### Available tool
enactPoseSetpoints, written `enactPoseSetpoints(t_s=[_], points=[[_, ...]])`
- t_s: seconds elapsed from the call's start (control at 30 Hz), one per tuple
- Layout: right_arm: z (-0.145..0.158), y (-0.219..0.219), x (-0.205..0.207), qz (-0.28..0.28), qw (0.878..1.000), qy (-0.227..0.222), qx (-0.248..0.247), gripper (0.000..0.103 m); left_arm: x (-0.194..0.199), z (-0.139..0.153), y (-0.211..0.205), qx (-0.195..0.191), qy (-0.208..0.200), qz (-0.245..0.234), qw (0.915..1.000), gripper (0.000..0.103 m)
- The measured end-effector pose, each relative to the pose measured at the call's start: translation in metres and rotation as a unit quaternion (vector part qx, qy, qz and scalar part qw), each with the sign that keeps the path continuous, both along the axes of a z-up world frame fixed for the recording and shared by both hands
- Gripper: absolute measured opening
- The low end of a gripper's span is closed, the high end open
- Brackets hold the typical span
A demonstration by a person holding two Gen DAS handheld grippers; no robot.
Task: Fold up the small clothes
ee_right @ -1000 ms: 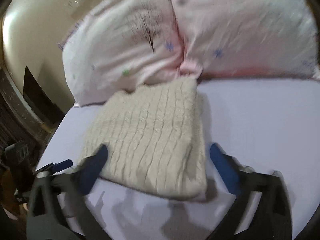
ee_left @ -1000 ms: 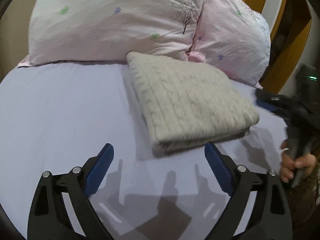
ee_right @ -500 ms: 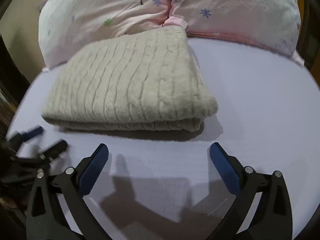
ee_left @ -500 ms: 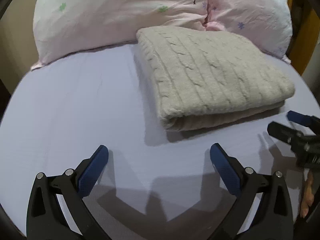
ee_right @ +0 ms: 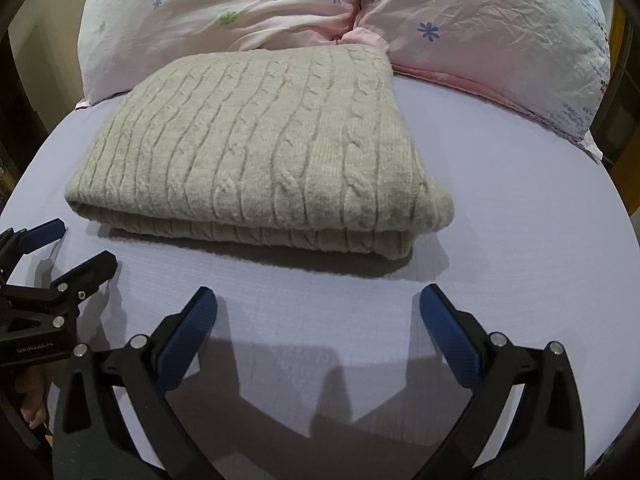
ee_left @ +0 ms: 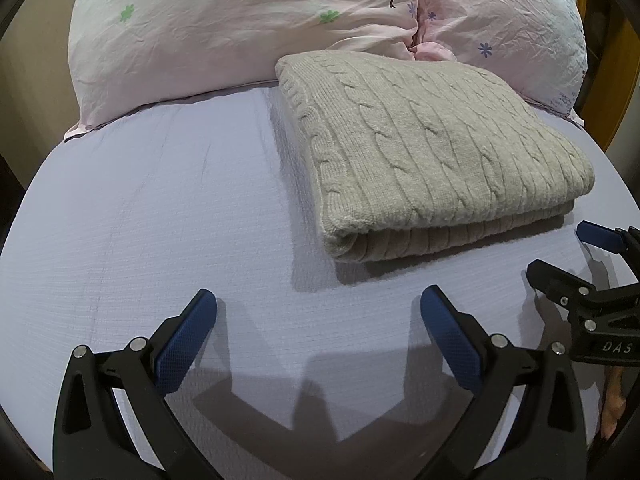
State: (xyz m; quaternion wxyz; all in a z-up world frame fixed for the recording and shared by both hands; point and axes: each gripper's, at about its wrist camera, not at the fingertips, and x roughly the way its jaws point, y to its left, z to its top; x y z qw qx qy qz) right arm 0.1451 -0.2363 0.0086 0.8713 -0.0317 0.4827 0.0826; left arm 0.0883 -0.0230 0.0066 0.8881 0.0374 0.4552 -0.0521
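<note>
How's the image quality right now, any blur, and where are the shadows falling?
Left wrist view: sharp, fisheye-bent edges; the left gripper casts a hard shadow on the lilac sheet. Right wrist view: also sharp; the folded cable-knit sweater shadows its near edge, the pillows evenly lit.

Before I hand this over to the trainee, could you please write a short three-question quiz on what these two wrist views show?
1. True or false: the left tongs are shut on the folded sweater.
2. What lies directly behind the sweater? A) pillows B) a basket C) a lamp
3. Fill in: the sweater rests on a pale ____ sheet.

Key:
1. False. Both the left tongs and the right tongs are open and hold nothing.
2. A, the floral pillows.
3. Lilac.
</note>
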Motion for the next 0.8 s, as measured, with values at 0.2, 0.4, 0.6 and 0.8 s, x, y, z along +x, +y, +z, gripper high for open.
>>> enactPoseSetpoints(t_s=[0.2,0.4,0.6,0.8], points=[[-0.0003,0.0009,-0.0007,-0.001,1.000,0.000,0.000,0.101,0.0002,0.0003,-0.0004,0.000,0.000,0.001,1.0000,0.102],[-0.0002,0.0009,-0.0008,-0.002,1.000,0.000,0.000,0.101,0.0005,0.0004,-0.0006,0.000,0.000,0.001,1.0000,0.102],[-0.0003,0.0014,-0.0010,-0.002,1.000,0.000,0.000,0.101,0.0006,0.0002,-0.0006,0.000,0.000,0.002,1.0000,0.102],[-0.0006,0.0014,-0.0012,-0.003,1.000,0.000,0.000,0.101,0.0006,0.0001,-0.0007,0.000,0.000,0.002,1.0000,0.102]])
